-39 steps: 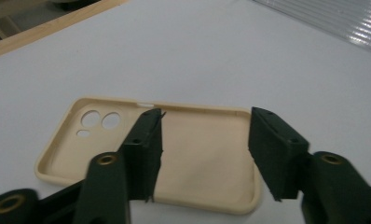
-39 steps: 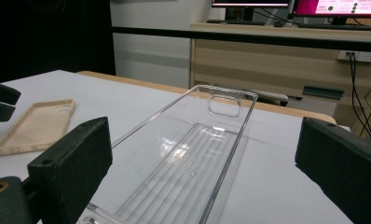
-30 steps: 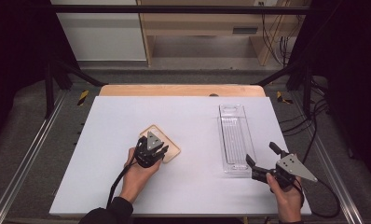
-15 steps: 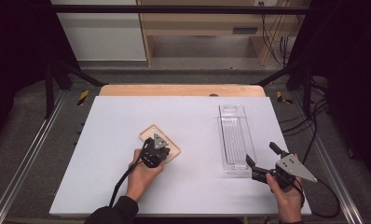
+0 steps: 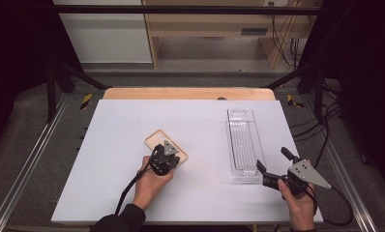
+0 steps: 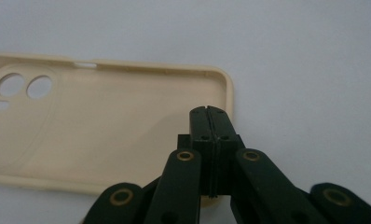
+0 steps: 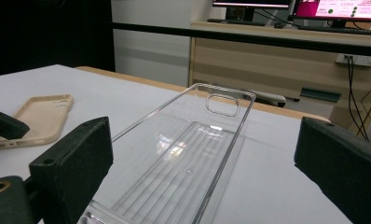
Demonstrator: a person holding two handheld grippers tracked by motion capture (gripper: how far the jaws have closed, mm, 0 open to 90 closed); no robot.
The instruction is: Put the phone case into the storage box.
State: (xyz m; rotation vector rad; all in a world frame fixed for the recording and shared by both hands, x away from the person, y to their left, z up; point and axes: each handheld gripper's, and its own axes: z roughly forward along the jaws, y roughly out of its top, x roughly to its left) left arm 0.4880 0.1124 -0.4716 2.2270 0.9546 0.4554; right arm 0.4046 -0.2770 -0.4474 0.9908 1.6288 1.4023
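Observation:
A beige phone case (image 5: 157, 139) lies hollow side up on the white table, left of centre. Its camera holes are at the left in the left gripper view, where the phone case (image 6: 104, 126) spreads under the jaws. My left gripper (image 5: 170, 155) points down over the case's near right end. It is shut, the left gripper (image 6: 207, 109) jaws pressed together with nothing between them, tips over the case's inner floor. My right gripper (image 5: 273, 159) is open at the near end of a clear plastic tray (image 5: 242, 140). The right gripper (image 7: 204, 140) jaws stand wide, either side of the empty tray (image 7: 151, 114).
The white table top (image 5: 132, 116) has a wooden strip at its far edge. Metal rails run along both sides. Shelving and cables stand beyond the table. Cables trail from both grippers toward the near edge.
My left gripper has shifted slightly to the right over the case's near end. The right gripper, the case and the tray have stayed where they were.

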